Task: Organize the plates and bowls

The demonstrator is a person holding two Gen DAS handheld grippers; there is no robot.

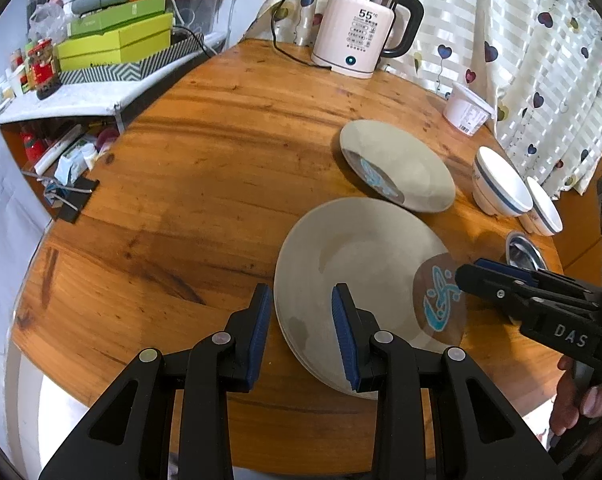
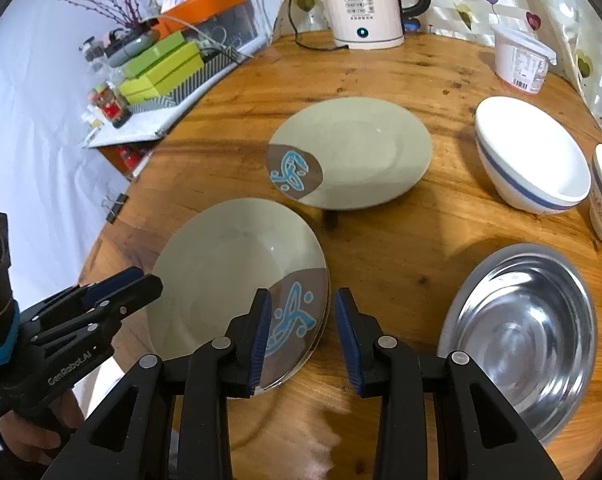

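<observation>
A stack of grey plates (image 1: 361, 264) (image 2: 229, 272) with a brown patch and a blue fish lies near the table's front. My left gripper (image 1: 302, 288) (image 2: 147, 276) is open and straddles the stack's left rim. My right gripper (image 2: 302, 292) (image 1: 469, 270) is open too, its fingers either side of the right rim by the fish. Neither gripper's pads press the rim. Another grey plate (image 1: 397, 164) (image 2: 349, 152) lies further back. Two white bowls with blue stripes (image 1: 497, 182) (image 2: 533, 156) stand at the right. A steel bowl (image 2: 521, 332) (image 1: 523, 250) sits near the right gripper.
A pink kettle (image 1: 357, 36) (image 2: 361, 4) and its cord are at the round wooden table's (image 1: 205, 152) back. A white tub (image 1: 467, 110) (image 2: 523, 60) stands by the heart-print curtain. A cluttered shelf with green boxes (image 1: 113, 44) borders the left edge.
</observation>
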